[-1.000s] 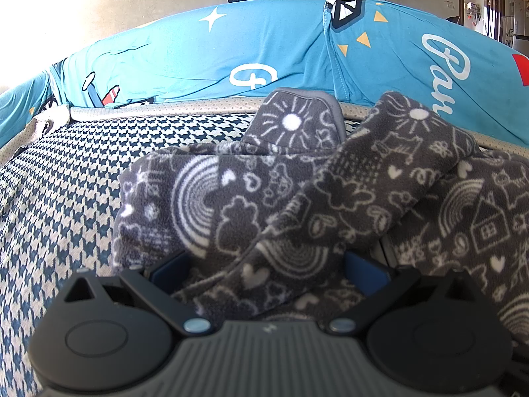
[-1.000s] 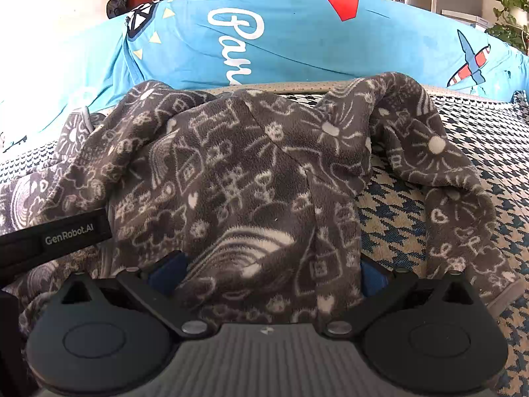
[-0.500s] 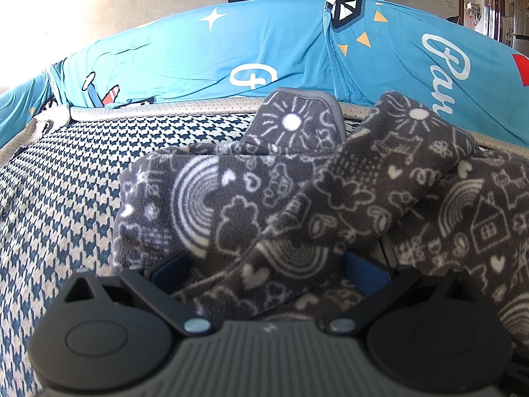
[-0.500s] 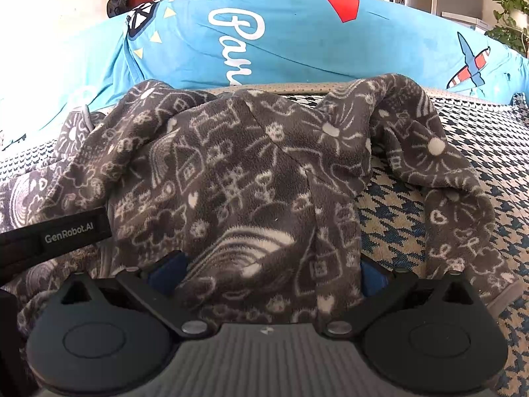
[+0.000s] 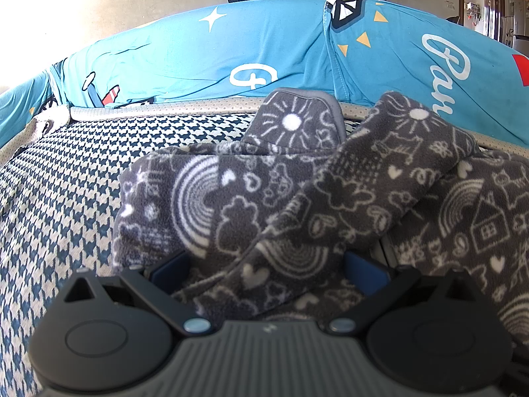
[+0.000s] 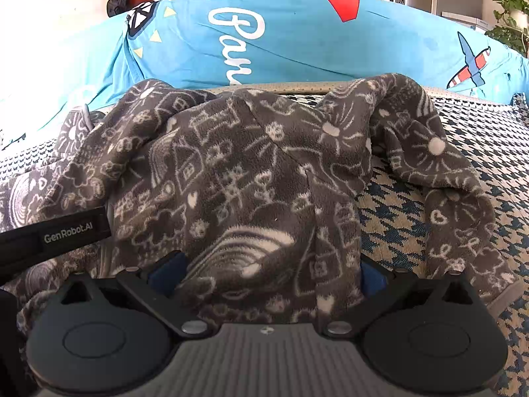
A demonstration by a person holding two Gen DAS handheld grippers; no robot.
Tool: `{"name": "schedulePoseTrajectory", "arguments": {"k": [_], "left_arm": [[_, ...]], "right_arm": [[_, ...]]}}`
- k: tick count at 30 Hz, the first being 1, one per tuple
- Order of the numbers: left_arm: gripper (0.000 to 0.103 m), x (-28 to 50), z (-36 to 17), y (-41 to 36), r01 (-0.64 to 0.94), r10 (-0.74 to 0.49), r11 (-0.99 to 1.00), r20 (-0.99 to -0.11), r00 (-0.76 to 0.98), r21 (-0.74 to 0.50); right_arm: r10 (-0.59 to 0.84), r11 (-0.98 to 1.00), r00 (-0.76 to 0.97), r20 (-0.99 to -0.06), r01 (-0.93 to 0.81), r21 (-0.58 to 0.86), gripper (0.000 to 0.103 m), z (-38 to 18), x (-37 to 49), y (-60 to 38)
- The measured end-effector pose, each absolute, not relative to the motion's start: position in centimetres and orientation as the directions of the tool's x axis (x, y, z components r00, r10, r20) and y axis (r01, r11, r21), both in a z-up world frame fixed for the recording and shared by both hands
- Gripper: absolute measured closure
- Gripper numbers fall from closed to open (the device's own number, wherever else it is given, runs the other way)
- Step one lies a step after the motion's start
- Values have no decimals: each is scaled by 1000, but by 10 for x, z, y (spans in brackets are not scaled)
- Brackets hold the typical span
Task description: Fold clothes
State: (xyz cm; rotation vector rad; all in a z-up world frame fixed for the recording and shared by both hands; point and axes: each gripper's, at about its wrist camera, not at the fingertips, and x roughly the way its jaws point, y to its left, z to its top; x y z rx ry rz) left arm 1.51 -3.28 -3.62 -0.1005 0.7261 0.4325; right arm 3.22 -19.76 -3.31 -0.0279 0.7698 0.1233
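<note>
A grey fleece garment [image 5: 297, 198] with white doodle print lies crumpled on the houndstooth cover [image 5: 66, 182]. In the left wrist view its cuffed sleeve end [image 5: 294, 122] stands up at the back. My left gripper [image 5: 266, 264] is open, and a fold of the fleece lies between its blue pads [image 5: 170, 269], hiding the tips. The same garment [image 6: 248, 165] fills the right wrist view, one sleeve [image 6: 459, 205] trailing to the right. My right gripper [image 6: 264, 264] is open too, with fleece heaped between its spread fingers. The left gripper's body [image 6: 56, 236] shows at that view's left edge.
A bright blue printed cushion back [image 5: 215, 56] runs along the far side of the seat, also seen as the blue cushion [image 6: 314, 43]. Bare houndstooth cover [image 6: 479, 132] lies to the right of the garment. Chairs and a doorway stand far behind.
</note>
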Motion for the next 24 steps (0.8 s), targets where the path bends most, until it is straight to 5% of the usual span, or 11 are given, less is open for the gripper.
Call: {"name": "schedulePoseTrajectory", "arguments": {"k": [24], "left_arm": [[0,15,-36,-33,-416,347,907,-662,664,59]], "right_arm": [[97,992,716,-691,-123,12,0,-35,32,-197]]}}
